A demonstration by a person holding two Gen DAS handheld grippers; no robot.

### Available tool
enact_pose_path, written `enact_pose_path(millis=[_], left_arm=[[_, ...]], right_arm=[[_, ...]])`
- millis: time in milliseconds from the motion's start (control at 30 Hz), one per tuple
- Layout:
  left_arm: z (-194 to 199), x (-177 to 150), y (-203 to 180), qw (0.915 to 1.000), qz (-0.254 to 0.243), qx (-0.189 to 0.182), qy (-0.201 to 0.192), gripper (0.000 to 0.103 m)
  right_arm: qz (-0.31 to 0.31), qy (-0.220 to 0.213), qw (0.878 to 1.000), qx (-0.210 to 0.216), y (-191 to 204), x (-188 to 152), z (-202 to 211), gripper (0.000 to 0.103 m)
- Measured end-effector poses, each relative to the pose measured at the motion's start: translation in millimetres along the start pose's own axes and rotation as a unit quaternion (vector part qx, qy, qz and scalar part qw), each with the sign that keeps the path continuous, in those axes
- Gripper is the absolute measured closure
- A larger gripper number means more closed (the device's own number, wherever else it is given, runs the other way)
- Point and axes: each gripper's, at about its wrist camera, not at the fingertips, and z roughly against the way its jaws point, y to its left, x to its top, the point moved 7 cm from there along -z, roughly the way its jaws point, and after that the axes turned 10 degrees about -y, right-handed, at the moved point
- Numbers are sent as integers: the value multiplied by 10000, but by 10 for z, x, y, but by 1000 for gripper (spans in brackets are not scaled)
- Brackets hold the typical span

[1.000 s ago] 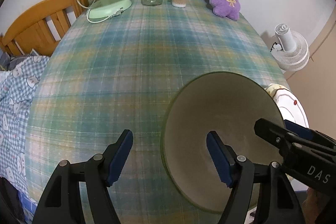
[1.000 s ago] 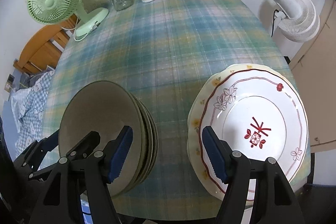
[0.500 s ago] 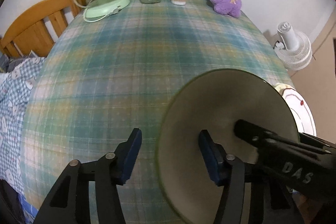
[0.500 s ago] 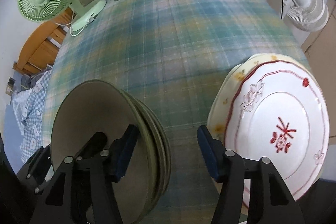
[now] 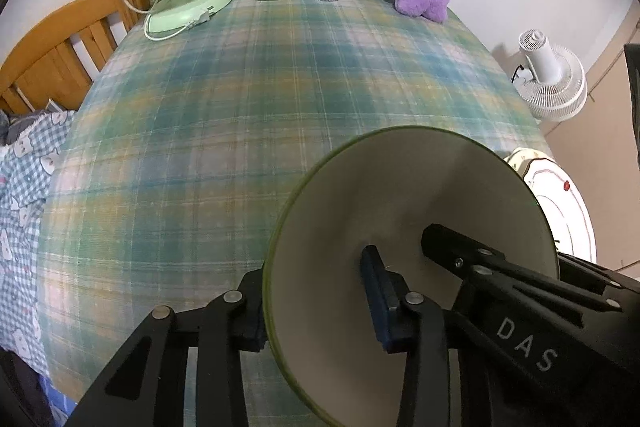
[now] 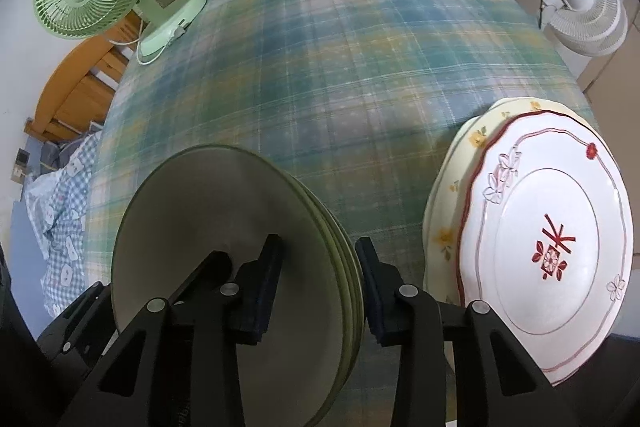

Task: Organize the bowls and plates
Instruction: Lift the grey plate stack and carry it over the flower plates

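Careful — both tongs, left [image 5: 320, 301] and right [image 6: 320, 287], just closing on the green bowl stack [image 6: 248, 267] rim; pinch looks made, uneven lift could split it.

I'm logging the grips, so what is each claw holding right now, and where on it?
Both claws have just been closing on the stack of green bowls: left claw astride its left rim, right claw astride its right rim.

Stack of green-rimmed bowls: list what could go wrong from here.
1. Both grippers straddle opposite rims of the stack of green-rimmed bowls. The right gripper, jaws just closing, spans several nested rims; the lower bowls might slip out on lifting.
2. The left gripper has one finger hidden behind the rim, so its hold is uncertain.
3. The red-patterned white plate lies close beside the stack; a swing could knock it.
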Motion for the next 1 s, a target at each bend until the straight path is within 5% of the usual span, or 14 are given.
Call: enact_pose_path(millis=[467, 1000], left_arm=[[250, 19, -124, 9995, -283, -63, -141, 67], [698, 349, -875, 9976, -378, -203, -552, 67]], right_arm=[[-193, -124, 9997, -100, -40, -71, 273, 63], [-174, -628, 9977, -173, -502, 241, 1016, 63]])
